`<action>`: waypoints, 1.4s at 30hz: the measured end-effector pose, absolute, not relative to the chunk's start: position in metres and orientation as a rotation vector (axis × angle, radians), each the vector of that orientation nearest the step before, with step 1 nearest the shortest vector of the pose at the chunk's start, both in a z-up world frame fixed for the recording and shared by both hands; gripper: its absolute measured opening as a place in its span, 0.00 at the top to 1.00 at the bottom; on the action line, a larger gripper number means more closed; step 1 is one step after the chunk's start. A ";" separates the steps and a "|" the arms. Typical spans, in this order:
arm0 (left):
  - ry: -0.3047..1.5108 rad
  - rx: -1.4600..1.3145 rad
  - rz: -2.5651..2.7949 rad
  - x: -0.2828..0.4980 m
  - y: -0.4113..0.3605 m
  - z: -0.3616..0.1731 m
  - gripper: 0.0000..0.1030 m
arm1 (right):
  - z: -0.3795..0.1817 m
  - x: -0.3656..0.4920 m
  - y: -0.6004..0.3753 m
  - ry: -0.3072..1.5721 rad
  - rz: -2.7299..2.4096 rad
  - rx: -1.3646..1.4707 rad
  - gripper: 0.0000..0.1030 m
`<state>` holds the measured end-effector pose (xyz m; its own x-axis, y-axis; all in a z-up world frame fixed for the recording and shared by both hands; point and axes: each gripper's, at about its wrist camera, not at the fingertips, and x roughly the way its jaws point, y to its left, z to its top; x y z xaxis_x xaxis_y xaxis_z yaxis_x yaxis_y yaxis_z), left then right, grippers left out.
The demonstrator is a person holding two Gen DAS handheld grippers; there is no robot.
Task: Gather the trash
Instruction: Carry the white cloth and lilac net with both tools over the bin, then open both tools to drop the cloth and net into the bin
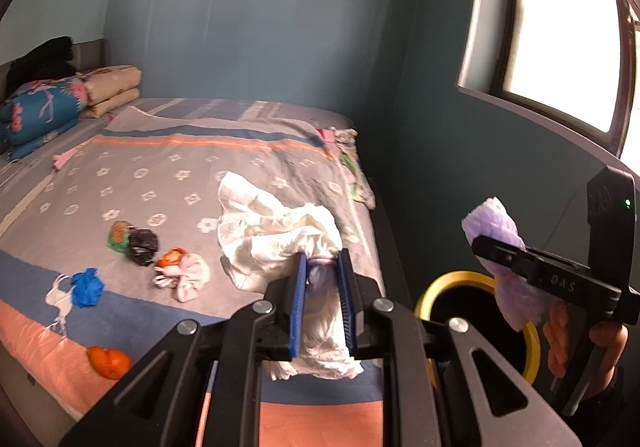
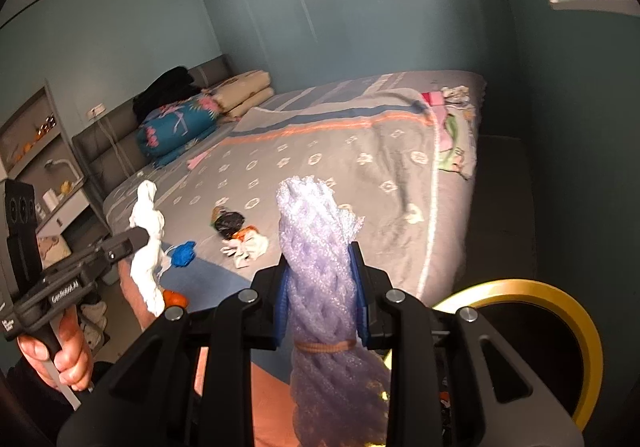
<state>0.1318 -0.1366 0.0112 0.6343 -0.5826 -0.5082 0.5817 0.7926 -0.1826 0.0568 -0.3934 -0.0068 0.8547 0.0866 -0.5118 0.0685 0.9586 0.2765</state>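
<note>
1. Between the blue pads of the left gripper [image 1: 323,267] a crumpled white tissue wad [image 1: 272,231] is pinched, with loose folds billowing out past the fingertips and more hanging below; in the right wrist view it is a long, limp white strip.
2. Just as close in its own view, the right gripper [image 2: 320,259] is clamped on a lavender foam-net bundle [image 2: 316,231], tied with a tan rubber band [image 2: 323,347] just below the pads and flaring out underneath.
3. Beside and below the right gripper stands the gold-rimmed bin [image 2: 532,289], its dark mouth open; the net bundle hangs near the rim but not clearly over the opening.
4. Risk, as I judge it: letting go now could drop the net on the rim or the floor, since the bundle is light and springy. The tissue is held only at a narrow waist, so a quick swing could tear it or shake a fold free.
5. Farther out on the bed [image 1: 248,151] more trash lies well apart from both grippers: an orange ball [image 1: 109,362] at the near edge, a blue crumple [image 1: 86,286], a white-and-orange wrapper [image 1: 182,273], and a black bag [image 1: 142,243] touching a green packet [image 1: 118,235].
6. Farthest, folded quilts [image 1: 52,107] sit at the headboard; these do not look like trash.
</note>
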 end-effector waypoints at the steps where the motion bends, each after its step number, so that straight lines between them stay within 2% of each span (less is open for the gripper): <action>1: 0.582 0.003 -0.675 0.131 -0.140 0.010 0.86 | -0.007 0.054 -0.398 0.545 0.001 0.298 0.75; 16: 0.627 0.081 -0.846 0.119 -0.234 -0.006 0.86 | -0.018 0.022 -0.467 0.509 -0.112 0.386 0.75; 31: 0.751 0.156 -0.983 0.110 -0.310 -0.050 0.85 | -0.051 0.016 -0.527 0.548 -0.226 0.502 0.74; 39: 0.826 0.173 -1.026 0.108 -0.332 -0.076 0.84 | -0.070 0.017 -0.547 0.565 -0.237 0.557 0.69; 42: 0.840 0.166 -1.030 0.109 -0.334 -0.081 0.76 | -0.073 0.018 -0.552 0.564 -0.250 0.569 0.64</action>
<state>0.1088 -0.3337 -0.0808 0.2415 -0.6886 -0.6838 0.8085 0.5325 -0.2507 0.0184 -0.5518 -0.0731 0.8208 -0.0706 -0.5668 0.3728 0.8180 0.4380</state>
